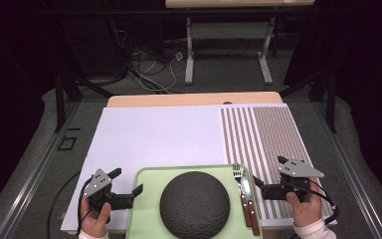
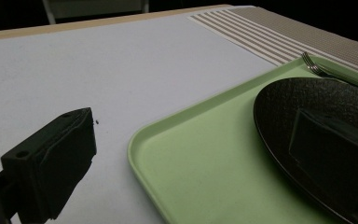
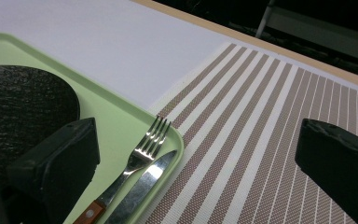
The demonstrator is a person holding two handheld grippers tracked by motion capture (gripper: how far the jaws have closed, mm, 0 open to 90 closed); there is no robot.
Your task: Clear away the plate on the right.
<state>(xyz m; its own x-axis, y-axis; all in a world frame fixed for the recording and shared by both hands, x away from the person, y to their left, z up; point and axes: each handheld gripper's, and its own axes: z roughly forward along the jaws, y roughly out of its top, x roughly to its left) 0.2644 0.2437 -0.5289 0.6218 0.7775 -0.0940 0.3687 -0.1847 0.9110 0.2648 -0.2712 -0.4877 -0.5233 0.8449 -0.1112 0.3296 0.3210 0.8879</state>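
High view: green tray sat at the near table edge on the white mat, carrying a black plate at centre and a fork and knife along its right side. Left gripper stood at the tray's left rim, jaws spread, grasping nothing. Right gripper stood just right of the tray over the striped placemat, jaws likewise spread and empty.

Left gripper view: one jaw was over the white mat just outside the tray's rounded corner, the other dark across the plate. The tray rim lay between the jaws, not yet pinched.

Right gripper view: fork and knife lay touching side by side inside the tray's right rim, between the jaws; striped placemat beyond.

Judgement: approach step, nothing lifted. Next move probably calls for both grippers to close on opposite rims, or the right on the cutlery. Open room lay ahead on mat and placemat; near edge close, so keep travel forward
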